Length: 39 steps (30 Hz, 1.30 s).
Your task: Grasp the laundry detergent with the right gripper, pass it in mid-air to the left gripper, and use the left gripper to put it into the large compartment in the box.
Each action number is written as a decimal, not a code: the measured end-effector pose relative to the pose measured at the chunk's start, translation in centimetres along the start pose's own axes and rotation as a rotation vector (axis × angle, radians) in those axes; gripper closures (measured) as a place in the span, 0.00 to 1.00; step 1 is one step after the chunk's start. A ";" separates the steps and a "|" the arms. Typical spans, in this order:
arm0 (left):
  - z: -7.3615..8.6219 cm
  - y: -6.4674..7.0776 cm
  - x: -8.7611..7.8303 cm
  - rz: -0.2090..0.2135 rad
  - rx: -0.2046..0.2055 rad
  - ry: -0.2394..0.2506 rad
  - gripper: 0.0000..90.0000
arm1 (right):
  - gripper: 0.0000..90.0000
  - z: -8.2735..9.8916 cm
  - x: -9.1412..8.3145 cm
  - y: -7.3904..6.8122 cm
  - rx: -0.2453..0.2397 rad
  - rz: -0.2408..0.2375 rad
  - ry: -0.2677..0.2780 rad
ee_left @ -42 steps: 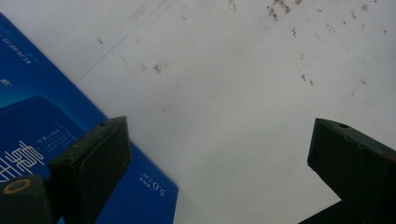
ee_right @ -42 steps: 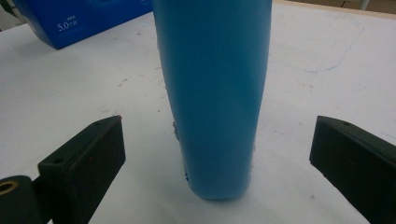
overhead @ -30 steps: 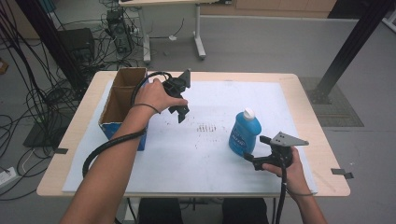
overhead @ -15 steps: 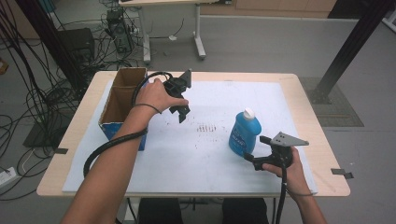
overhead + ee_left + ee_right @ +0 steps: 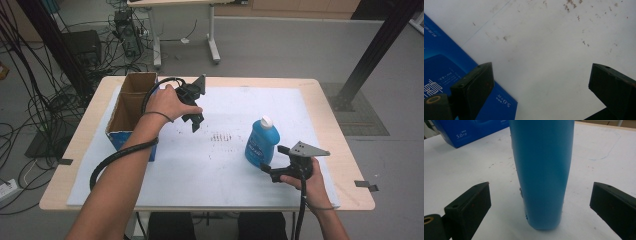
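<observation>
Hardly anything moves here. The left gripper (image 5: 196, 112) sits a touch lower and closer to the person than a second ago, hanging above the white sheet beside the cardboard box (image 5: 131, 112). The left forearm shifts slightly with it.

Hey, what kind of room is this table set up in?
Probably a lab or workshop: loose black cables sprawl over the grey floor, a black metal frame post stands by the table, and handheld grippers work a blue plastic bottle.
</observation>
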<state>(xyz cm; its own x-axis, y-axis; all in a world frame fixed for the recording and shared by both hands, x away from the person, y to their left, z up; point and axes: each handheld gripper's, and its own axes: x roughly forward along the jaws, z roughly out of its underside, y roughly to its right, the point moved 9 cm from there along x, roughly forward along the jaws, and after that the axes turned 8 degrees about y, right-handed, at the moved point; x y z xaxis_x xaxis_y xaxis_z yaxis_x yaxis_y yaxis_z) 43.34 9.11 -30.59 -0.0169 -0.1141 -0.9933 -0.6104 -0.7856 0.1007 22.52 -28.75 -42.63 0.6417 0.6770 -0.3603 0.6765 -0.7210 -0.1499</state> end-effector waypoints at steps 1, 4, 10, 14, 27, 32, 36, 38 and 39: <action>0.0 0.0 0.0 0.000 0.000 0.000 0.08 | 0.04 0.0 0.0 0.0 0.000 0.000 0.000; 0.1 0.0 0.1 -0.001 -0.004 0.002 0.08 | 0.04 0.0 0.0 0.0 0.001 0.001 0.001; 0.2 -0.2 0.1 -0.001 -0.005 -0.001 0.07 | 0.04 0.0 0.0 -0.1 0.001 0.001 0.000; 0.2 -0.2 0.1 -0.001 -0.008 0.001 0.07 | 0.04 0.0 0.0 -0.1 0.001 0.003 0.000; 0.2 -0.2 0.1 0.003 -0.006 -0.001 0.07 | 0.04 0.0 0.0 -0.1 0.003 0.004 -0.001; 0.2 -0.1 0.1 0.001 -0.007 -0.005 0.07 | 0.04 0.0 0.0 -0.1 0.003 0.006 0.001; 0.2 -0.1 0.1 0.000 -0.006 -0.001 0.07 | 0.04 0.0 0.1 -0.1 0.003 0.006 0.001; 0.2 -0.1 0.1 0.001 -0.005 -0.001 0.07 | 0.04 0.0 0.1 -0.1 0.003 0.005 0.001; 0.2 -0.1 0.1 0.002 -0.004 -0.001 0.07 | 0.04 0.0 0.2 -0.2 0.003 0.006 0.001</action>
<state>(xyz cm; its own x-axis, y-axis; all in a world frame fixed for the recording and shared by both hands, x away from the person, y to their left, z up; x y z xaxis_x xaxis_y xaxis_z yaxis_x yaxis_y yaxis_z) 43.22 9.30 -30.74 -0.0188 -0.1153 -0.9932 -0.6074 -0.7877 0.1029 22.51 -28.53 -42.68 0.6461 0.6730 -0.3601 0.6717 -0.7254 -0.1506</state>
